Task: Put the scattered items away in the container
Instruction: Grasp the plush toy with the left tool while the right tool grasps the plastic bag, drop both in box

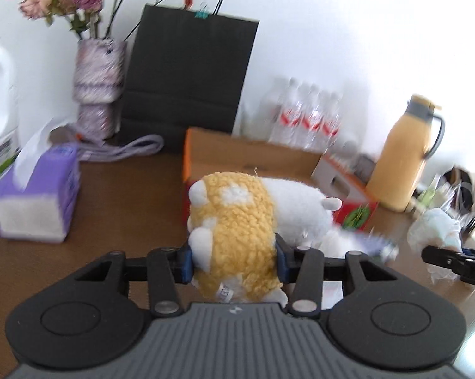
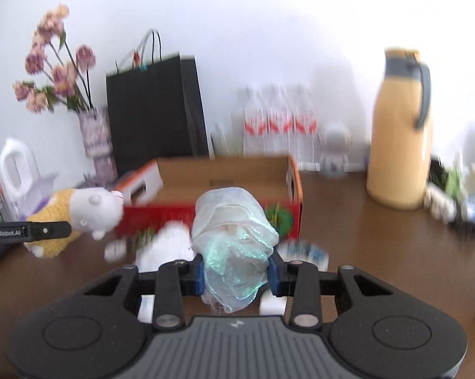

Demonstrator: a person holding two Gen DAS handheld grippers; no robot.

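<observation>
left wrist view: left gripper (image 1: pixel 234 260) clamped on a plush toy (image 1: pixel 237 224), held just in front of the cardboard box (image 1: pixel 253 154), not yet inside. right wrist view: right gripper (image 2: pixel 235 273) clamped on a gauzy bundle (image 2: pixel 234 240) before the box; blurred white items (image 2: pixel 171 246) lie on the tabletop (image 2: pixel 379 237) near the box, likely left to tidy.

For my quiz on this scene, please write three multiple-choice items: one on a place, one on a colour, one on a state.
1. Where does the black paper bag stand?
A. behind the cardboard box
B. inside the box
C. on the jug

2. What colour is the jug?
A. green
B. yellow
C. black

3. What does the left gripper hold?
A. nothing
B. a bottle
C. the plush toy

Answers: 1 A, the bag rises against the wall past the box; 2 B, its body is yellow with a grey handle; 3 C, its fingers squeeze the toy.
</observation>
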